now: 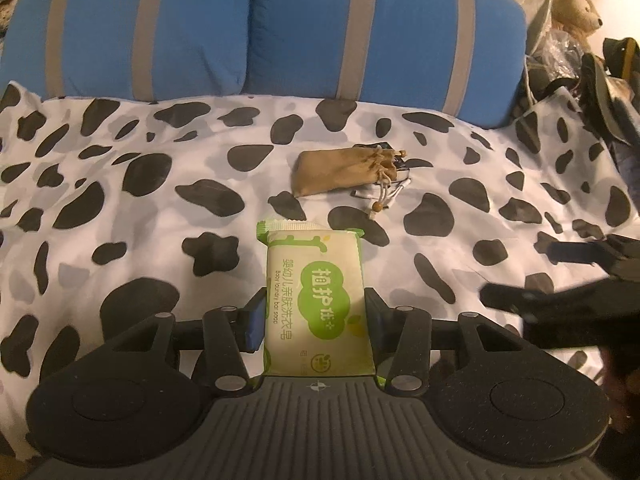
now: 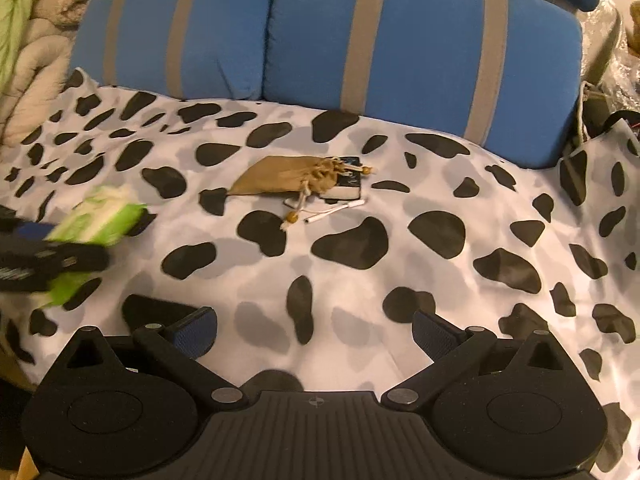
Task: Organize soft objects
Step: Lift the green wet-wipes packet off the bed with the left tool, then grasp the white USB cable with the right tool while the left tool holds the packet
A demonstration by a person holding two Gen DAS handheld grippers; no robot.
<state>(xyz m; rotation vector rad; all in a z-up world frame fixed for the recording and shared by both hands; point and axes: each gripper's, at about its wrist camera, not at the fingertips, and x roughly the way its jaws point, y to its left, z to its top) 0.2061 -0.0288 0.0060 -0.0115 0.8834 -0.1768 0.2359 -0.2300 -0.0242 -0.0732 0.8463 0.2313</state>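
Note:
My left gripper (image 1: 315, 316) is shut on a green and cream packet of baby laundry bar soap (image 1: 316, 292), held above the cow-print bed sheet (image 1: 120, 200). The packet also shows blurred at the left of the right wrist view (image 2: 96, 220), in the left gripper (image 2: 48, 260). A tan drawstring pouch (image 1: 340, 172) lies ahead in the middle of the sheet, on top of a small dark object; it also shows in the right wrist view (image 2: 280, 180). My right gripper (image 2: 314, 334) is open and empty over the sheet (image 2: 400, 300); it shows blurred in the left wrist view (image 1: 560, 280).
Two blue cushions with grey stripes (image 1: 280, 32) (image 2: 360, 40) stand along the back. A brown teddy bear (image 1: 576, 8) and dark bags (image 1: 608, 80) sit at the back right. A beige quilt (image 2: 32, 60) lies at the far left. White sticks (image 2: 336, 210) lie by the pouch.

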